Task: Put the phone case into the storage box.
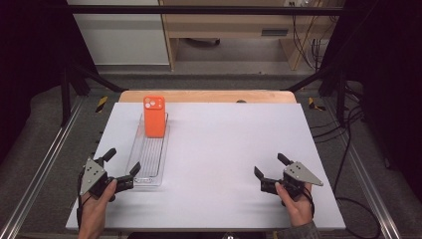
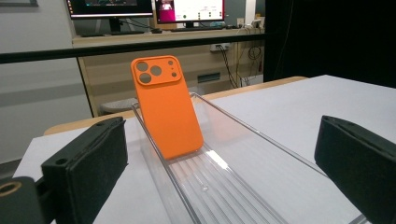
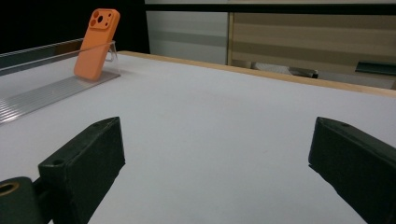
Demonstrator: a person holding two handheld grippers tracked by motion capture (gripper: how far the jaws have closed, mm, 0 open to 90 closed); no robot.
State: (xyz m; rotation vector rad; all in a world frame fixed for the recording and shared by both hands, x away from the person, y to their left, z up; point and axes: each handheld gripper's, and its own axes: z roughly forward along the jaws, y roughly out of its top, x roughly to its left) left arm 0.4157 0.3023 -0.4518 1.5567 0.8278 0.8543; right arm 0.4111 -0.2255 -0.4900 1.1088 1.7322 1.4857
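An orange phone case (image 1: 154, 116) leans upright against the far end of a long clear plastic tray (image 1: 144, 169) on the left half of the white table. In the left gripper view the case (image 2: 167, 112) rests tilted on the tray's (image 2: 261, 186) ribbed floor. My left gripper (image 1: 122, 161) is open at the tray's near end, holding nothing; one jaw is just left of the tray, the other over its near left corner. My right gripper (image 1: 271, 165) is open near the front right of the table, holding nothing. From there the case (image 3: 96, 44) and tray (image 3: 42, 93) are far off to the left.
The white table top (image 1: 229, 149) spreads between the grippers. Its wooden far edge (image 1: 209, 95) borders a dark frame with metal rails on both sides. Cabinets and cables stand behind. Monitors (image 2: 140, 9) sit on a desk in the left gripper view.
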